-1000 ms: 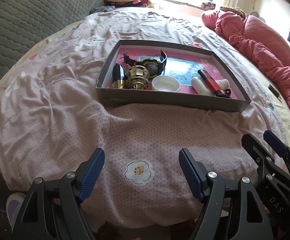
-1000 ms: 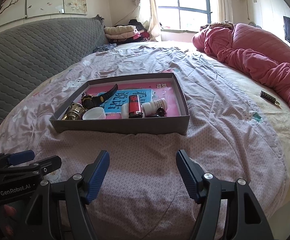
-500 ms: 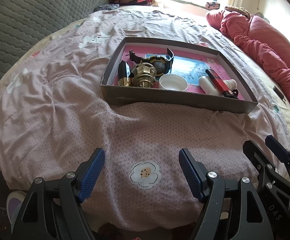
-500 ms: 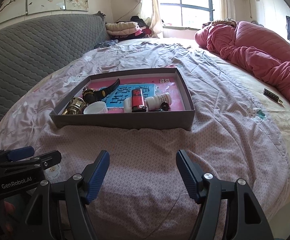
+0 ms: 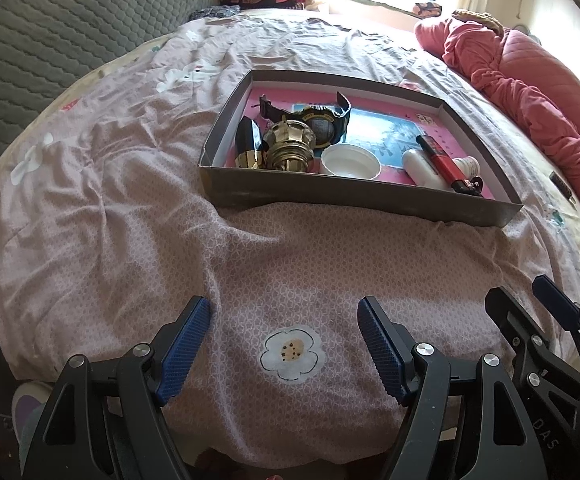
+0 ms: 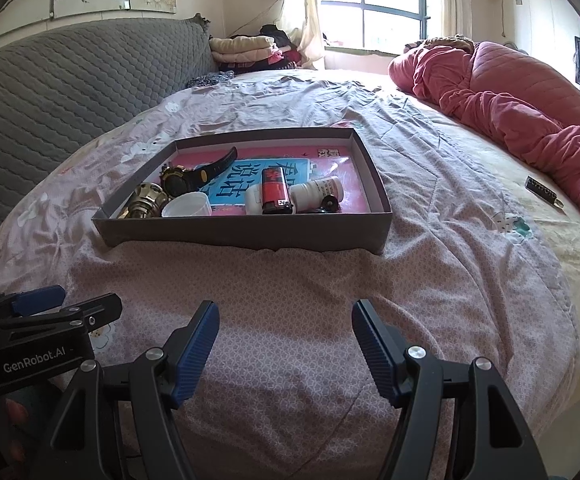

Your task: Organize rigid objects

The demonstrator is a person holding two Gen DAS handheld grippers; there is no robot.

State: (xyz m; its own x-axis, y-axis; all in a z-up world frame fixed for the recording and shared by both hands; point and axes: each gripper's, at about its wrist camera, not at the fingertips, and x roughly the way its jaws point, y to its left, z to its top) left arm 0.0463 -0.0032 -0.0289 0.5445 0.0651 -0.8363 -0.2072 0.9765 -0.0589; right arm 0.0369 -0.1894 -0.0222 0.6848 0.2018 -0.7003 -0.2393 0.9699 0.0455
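Shallow grey box of small items on a bed, seen past an open tool

The right tool (image 6: 285,344) fills the bottom of the frame, its blue-padded fingers (image 6: 193,348) spread wide with only the pink patterned bedspread (image 6: 290,280) between them. Part of the left tool (image 6: 45,312) shows at the lower left edge. In the middle of the frame lies the grey box (image 6: 245,234), holding from left to right a brass knob (image 6: 145,198), a white cap (image 6: 187,206), a black watch (image 6: 187,176), a red lighter (image 6: 274,192) and a white bottle (image 6: 318,192). A pink quilt (image 6: 530,104) is heaped at the upper right; a small dark tag (image 6: 542,191) lies on the bed at the right.
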